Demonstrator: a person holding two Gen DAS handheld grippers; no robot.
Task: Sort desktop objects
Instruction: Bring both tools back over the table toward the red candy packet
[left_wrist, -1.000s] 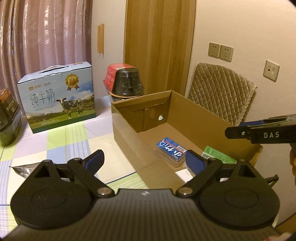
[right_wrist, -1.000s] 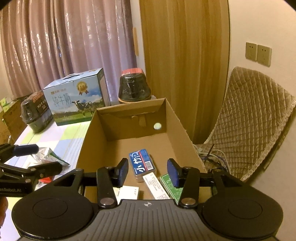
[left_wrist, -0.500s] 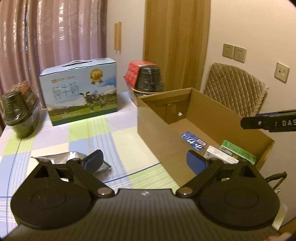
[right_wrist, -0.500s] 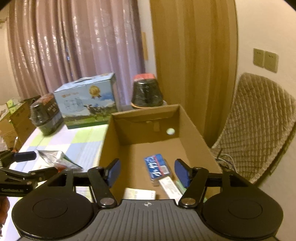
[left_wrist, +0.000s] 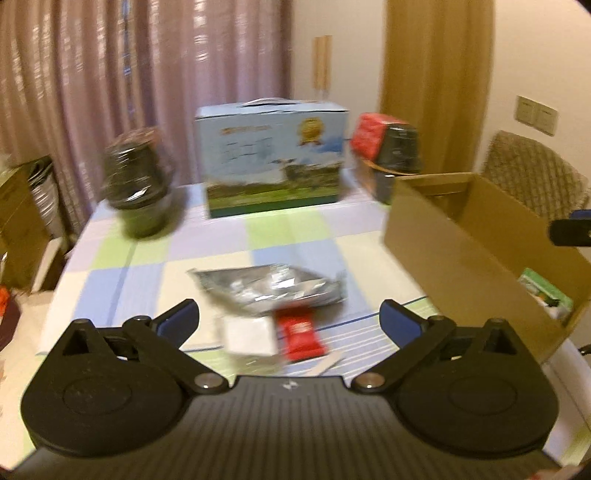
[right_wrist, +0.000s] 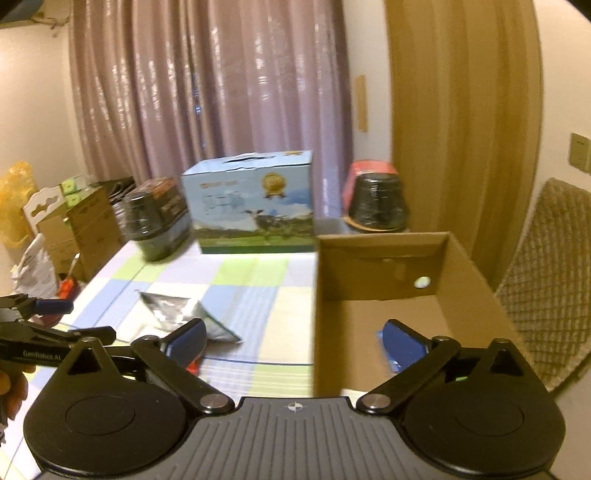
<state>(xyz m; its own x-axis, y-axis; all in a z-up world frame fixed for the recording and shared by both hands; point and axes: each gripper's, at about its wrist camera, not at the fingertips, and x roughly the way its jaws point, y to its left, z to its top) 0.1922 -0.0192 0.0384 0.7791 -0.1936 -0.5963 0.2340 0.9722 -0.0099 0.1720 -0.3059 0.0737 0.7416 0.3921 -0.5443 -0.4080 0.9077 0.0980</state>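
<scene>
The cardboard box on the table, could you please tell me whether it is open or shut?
Open: the cardboard box has no lid over it, and its bare inner floor and far wall show from above.

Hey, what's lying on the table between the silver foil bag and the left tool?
In the left wrist view, a white packet and a red packet lie between the foil bag and the open left tool.

Warm, yellowish light fills the room, with mauve curtains (right_wrist: 207, 92) hanging in shiny folds across the back wall. A wooden door (right_wrist: 461, 110) stands to their right, wall sockets (left_wrist: 535, 114) sit on the cream wall (left_wrist: 546, 55), and a quilted chair back (right_wrist: 554, 280) shows at the right edge.
</scene>
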